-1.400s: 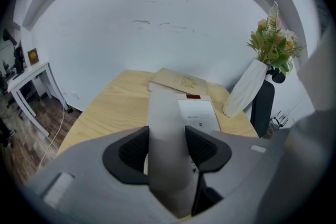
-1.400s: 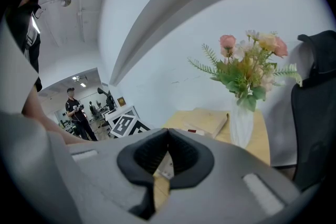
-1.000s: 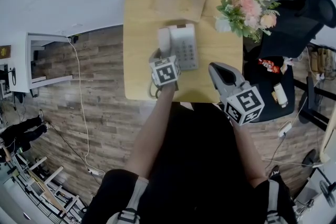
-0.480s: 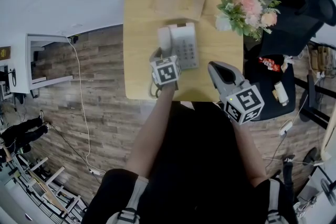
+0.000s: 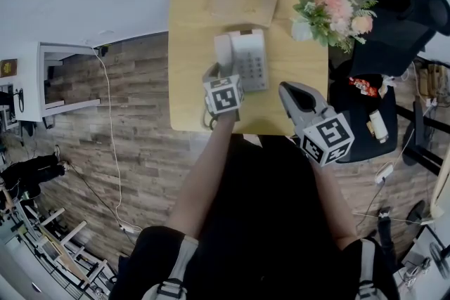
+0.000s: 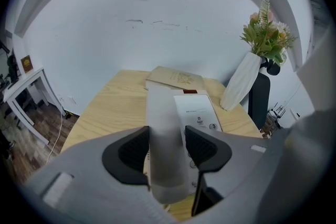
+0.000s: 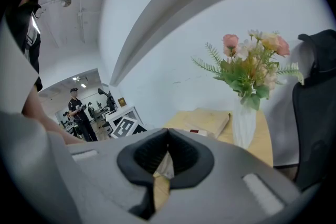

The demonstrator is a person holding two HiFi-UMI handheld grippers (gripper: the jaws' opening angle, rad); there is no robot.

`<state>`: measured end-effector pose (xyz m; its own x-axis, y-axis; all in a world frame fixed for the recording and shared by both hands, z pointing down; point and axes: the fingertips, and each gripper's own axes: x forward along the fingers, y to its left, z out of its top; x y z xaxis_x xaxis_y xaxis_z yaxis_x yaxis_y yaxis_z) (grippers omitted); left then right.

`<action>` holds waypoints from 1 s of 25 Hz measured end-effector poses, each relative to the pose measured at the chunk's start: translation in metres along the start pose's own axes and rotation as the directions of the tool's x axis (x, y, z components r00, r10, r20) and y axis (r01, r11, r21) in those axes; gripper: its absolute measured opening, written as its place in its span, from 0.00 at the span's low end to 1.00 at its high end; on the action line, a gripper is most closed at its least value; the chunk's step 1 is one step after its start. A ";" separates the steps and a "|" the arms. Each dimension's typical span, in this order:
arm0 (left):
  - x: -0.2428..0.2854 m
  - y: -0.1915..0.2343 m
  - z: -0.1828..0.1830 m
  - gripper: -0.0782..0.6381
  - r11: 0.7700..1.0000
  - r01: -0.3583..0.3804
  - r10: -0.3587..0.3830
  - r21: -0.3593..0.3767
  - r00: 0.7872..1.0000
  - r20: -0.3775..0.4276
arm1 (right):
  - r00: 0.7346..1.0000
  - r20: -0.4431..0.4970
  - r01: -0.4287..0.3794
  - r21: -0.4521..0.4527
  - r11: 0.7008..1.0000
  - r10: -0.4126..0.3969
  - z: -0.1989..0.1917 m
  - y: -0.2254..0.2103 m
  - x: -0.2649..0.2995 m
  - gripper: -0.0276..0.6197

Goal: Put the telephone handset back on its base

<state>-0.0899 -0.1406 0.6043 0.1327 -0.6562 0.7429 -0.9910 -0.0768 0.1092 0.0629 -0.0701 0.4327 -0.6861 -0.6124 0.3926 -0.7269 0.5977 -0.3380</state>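
A white telephone base [image 5: 249, 61] with a keypad sits mid-table on the light wood table [image 5: 190, 24]. The white handset [image 5: 222, 51] lies lengthwise along the base's left side. My left gripper [image 5: 213, 74] is shut on its near end. In the left gripper view the handset [image 6: 165, 134] fills the gap between both dark pads of the left gripper [image 6: 167, 150], with the base [image 6: 197, 110] just right of it. I cannot tell whether the handset rests in its cradle. My right gripper [image 5: 290, 91] hovers at the table's front right edge, shut and empty [image 7: 168, 152].
A tan book [image 5: 241, 2] lies at the table's far edge behind the phone. A white vase of pink flowers [image 5: 330, 14] stands at the far right corner. A black chair [image 5: 394, 31] is beside the table's right side. The phone cord [image 5: 205, 121] hangs off the front edge.
Almost nothing: the left gripper stays shut on the handset at the base's left side, and the right gripper holds its place.
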 end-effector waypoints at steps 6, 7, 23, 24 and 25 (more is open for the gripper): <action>-0.004 -0.001 -0.010 0.42 1.000 0.004 -0.004 -0.003 1.000 0.000 | 1.000 0.002 -0.017 0.001 1.000 0.017 -0.004 0.003 -0.003 0.05; -0.006 -0.001 -0.010 0.42 1.000 0.006 -0.006 -0.002 1.000 0.004 | 1.000 0.002 -0.020 0.001 1.000 0.020 -0.005 0.003 -0.004 0.05; -0.042 -0.008 -0.023 0.36 0.999 -0.010 0.011 -0.049 1.000 0.029 | 0.995 0.008 -0.100 -0.005 0.995 0.100 -0.014 0.003 -0.014 0.05; -0.045 -0.008 -0.024 0.35 0.999 -0.012 0.014 -0.049 0.999 0.031 | 0.995 0.005 -0.104 -0.002 0.995 0.104 -0.016 0.003 -0.015 0.05; -0.047 -0.009 -0.025 0.33 0.999 -0.014 0.015 -0.050 0.999 0.033 | 0.994 0.003 -0.108 0.001 0.994 0.108 -0.018 0.003 -0.015 0.05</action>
<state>-0.0871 -0.0901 0.5846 0.1169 -0.6815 0.7224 -0.9908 -0.0306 0.1315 0.0714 -0.0495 0.4415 -0.7609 -0.5456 0.3512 -0.6484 0.6600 -0.3794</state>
